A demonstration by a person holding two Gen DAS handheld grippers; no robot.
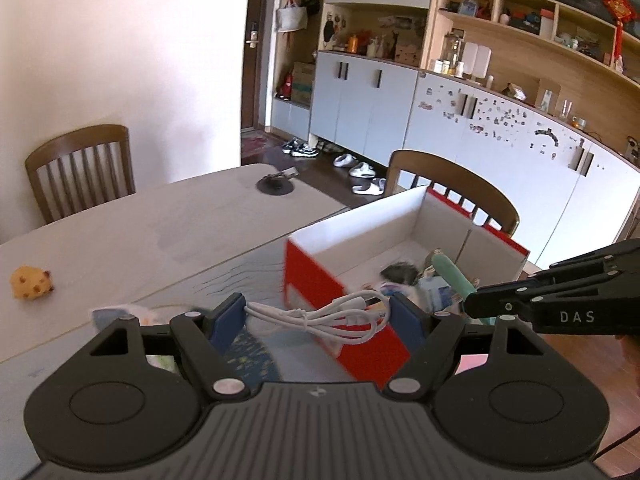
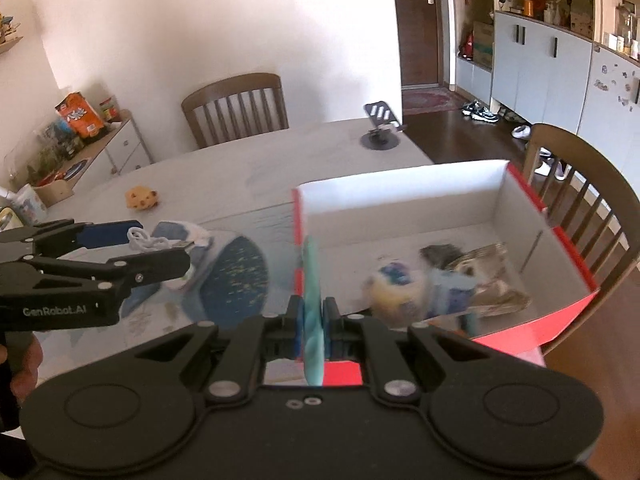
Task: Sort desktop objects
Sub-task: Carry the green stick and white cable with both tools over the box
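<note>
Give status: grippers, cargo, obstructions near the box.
Left gripper holding white cable between wide jaws. Right gripper shut on teal flat item. Red-and-white box just ahead, already holding items. Nothing blocking.

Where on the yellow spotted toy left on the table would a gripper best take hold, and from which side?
Grip the yellow spotted toy across its rounded middle, coming from above. It lies alone on the table, apart from everything, so both flanks look free; its soft-looking lump shape offers no handle.
</note>
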